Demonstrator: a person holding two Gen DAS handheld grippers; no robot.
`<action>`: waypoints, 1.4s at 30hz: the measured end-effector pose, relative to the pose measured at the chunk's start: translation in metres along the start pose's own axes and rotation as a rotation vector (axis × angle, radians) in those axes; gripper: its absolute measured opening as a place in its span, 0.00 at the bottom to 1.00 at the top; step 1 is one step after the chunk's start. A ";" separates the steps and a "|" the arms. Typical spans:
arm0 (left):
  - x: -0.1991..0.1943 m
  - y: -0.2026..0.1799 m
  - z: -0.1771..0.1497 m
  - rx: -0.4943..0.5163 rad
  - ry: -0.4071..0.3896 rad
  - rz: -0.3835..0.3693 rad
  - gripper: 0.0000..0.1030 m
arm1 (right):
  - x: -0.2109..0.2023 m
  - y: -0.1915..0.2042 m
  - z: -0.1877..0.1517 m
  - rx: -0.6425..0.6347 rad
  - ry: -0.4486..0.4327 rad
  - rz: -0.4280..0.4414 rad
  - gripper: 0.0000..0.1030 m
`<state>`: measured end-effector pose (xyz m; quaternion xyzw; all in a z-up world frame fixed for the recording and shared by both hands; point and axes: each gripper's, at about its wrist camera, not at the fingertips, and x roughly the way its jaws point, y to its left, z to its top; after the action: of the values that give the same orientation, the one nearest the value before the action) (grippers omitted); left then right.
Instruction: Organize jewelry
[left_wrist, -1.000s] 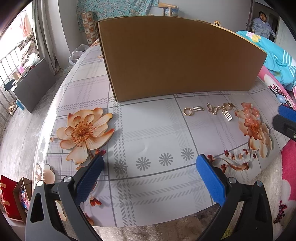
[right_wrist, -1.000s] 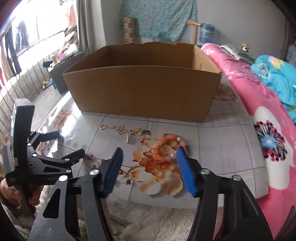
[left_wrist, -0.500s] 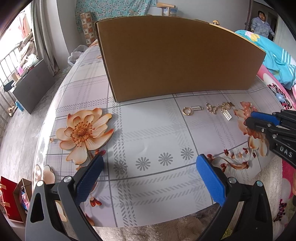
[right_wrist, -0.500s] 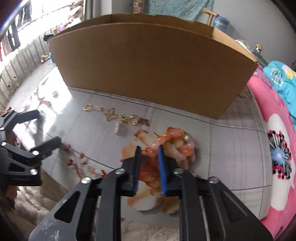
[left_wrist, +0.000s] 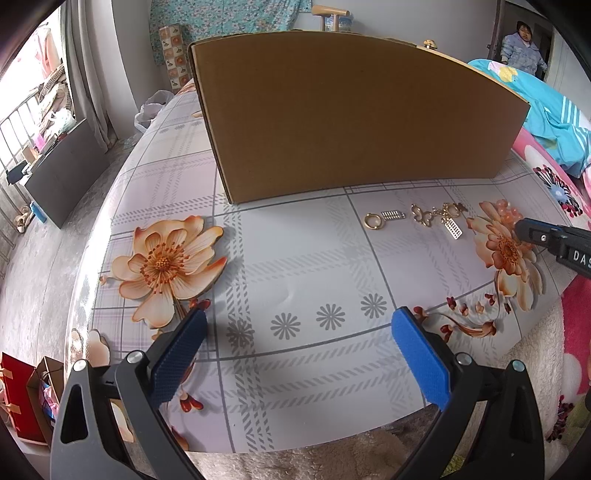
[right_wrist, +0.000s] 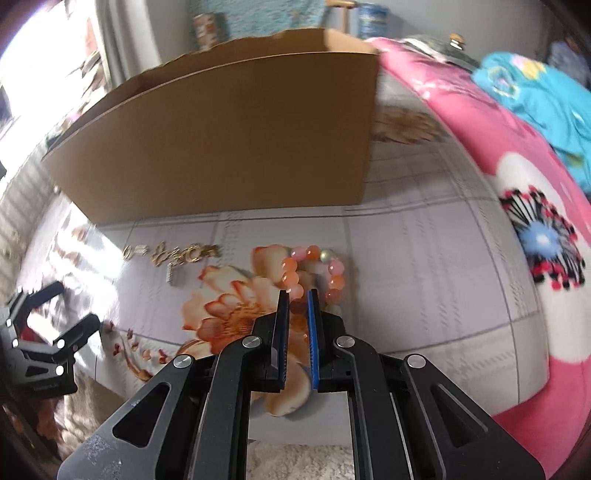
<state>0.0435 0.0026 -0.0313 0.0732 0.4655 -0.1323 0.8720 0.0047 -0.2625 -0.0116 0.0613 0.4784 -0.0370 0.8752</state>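
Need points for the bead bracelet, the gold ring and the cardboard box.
bead bracelet (right_wrist: 334, 282): right wrist view, an orange bead on its right side.
gold ring (left_wrist: 373, 221): left wrist view, on its rim.
cardboard box (left_wrist: 351, 118): left wrist view, middle of its front wall.

Matt brown cardboard box (left_wrist: 354, 122), glossy flower-print plastic table cover (left_wrist: 295, 266), shiny gold metal charms (left_wrist: 424, 218), smooth glassy orange bead bracelet (right_wrist: 317, 269), fuzzy pink blanket (right_wrist: 517, 177).

Probably a home bedroom: pink floral blanket (right_wrist: 517, 206), floral-cloth table (left_wrist: 295, 280), hung curtain (left_wrist: 229, 14), clothes rack by the window.
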 end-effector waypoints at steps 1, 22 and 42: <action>0.000 0.000 0.000 0.001 -0.001 0.000 0.96 | -0.001 -0.003 0.000 0.016 -0.004 -0.001 0.07; -0.032 -0.009 0.009 0.090 -0.179 -0.054 0.87 | -0.031 0.022 -0.007 -0.015 -0.186 0.315 0.32; 0.016 -0.046 0.051 0.368 -0.049 -0.138 0.27 | -0.001 0.039 -0.004 -0.023 -0.148 0.470 0.33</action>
<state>0.0787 -0.0567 -0.0170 0.1958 0.4162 -0.2765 0.8438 0.0057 -0.2230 -0.0098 0.1581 0.3863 0.1684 0.8930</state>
